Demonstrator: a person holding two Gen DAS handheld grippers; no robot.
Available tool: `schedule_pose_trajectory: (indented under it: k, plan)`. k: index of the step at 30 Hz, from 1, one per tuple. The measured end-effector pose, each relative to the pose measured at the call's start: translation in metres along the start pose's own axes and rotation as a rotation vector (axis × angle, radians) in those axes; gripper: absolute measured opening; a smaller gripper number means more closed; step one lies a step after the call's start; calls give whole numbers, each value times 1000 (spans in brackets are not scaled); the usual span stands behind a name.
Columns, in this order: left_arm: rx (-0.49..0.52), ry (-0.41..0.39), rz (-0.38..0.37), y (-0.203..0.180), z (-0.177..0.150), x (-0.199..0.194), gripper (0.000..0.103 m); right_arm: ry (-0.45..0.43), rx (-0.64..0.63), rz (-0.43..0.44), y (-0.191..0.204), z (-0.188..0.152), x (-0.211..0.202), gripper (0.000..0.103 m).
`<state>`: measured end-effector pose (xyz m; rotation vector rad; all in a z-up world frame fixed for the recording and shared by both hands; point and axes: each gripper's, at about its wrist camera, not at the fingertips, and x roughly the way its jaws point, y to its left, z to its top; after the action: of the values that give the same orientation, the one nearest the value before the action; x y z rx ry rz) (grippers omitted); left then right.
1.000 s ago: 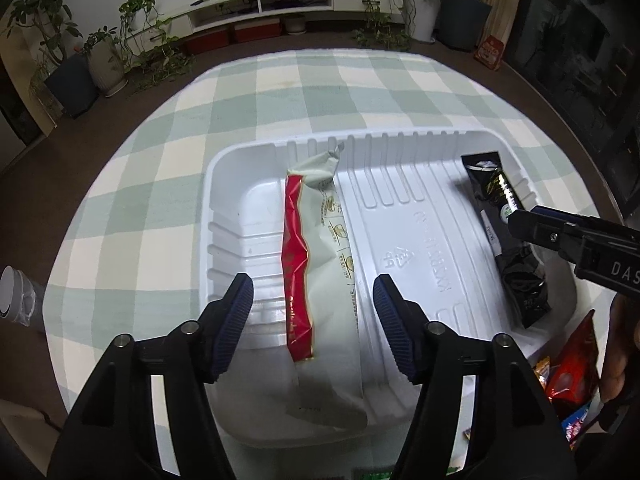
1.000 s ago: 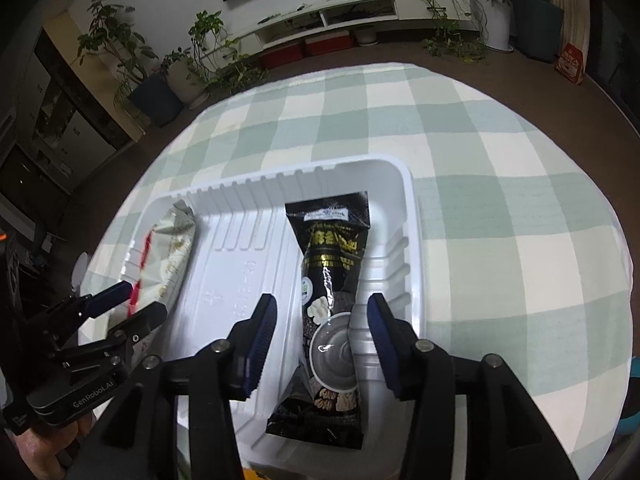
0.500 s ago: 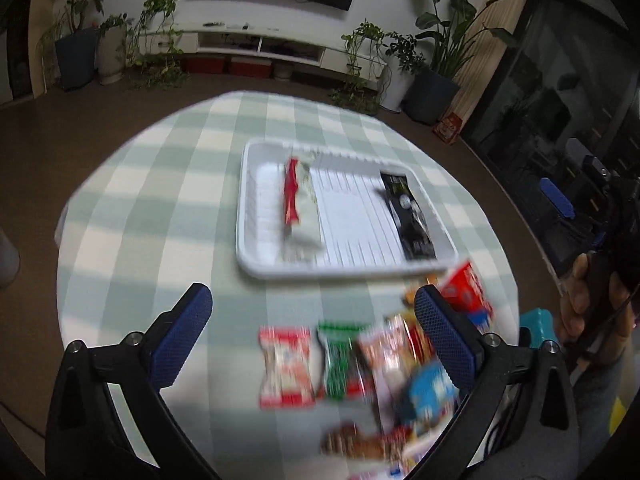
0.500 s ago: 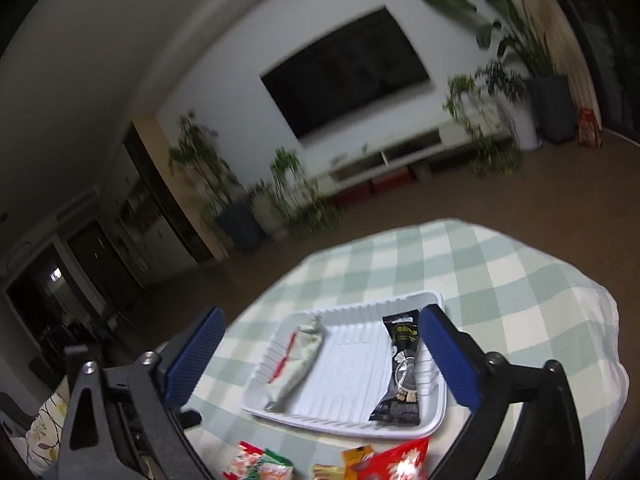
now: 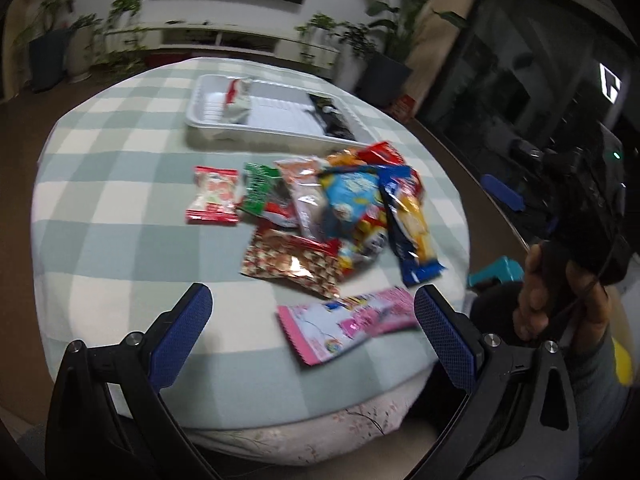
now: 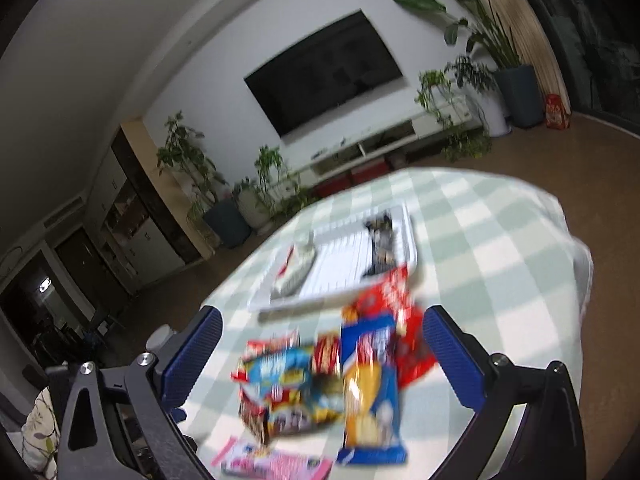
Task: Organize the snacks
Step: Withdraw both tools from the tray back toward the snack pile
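**Two packets in the tray, the heap still waiting**

On the checked tablecloth (image 5: 120, 216), taking the white tray (image 5: 208, 128) as the landmark, the job looks barely begun. Inside the tray lie only two snacks: a red-and-white packet (image 5: 237, 98) at its left end and a black packet (image 5: 336, 122) at its right end, the middle bare. In front of the tray sits the loose heap of snacks (image 5: 344, 208), overlapping one another, with a red-and-white sweet bag (image 5: 214, 196) just to the heap's left and a pink packet (image 5: 348, 322) nearest the table edge, farthest from the tray. All of these, I judge, remain to be sorted. The left gripper (image 5: 312, 336) and the right gripper (image 6: 320, 360) both hover on the near side of the heap, away from the tray, jaws wide apart and holding nothing.
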<state>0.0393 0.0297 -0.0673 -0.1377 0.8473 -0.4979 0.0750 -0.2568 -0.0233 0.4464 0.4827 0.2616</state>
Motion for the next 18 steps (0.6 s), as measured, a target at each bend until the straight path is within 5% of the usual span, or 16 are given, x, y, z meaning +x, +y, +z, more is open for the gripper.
schedule_pose_trajectory:
  k: [10,18]
  plan:
    - [481,63,63,-66,-7,-2,102,51,43,12,-4,-28,-14,103]
    - [660,186,53,-75,-4,26,98,218,58,-16,3,-36,-14,103]
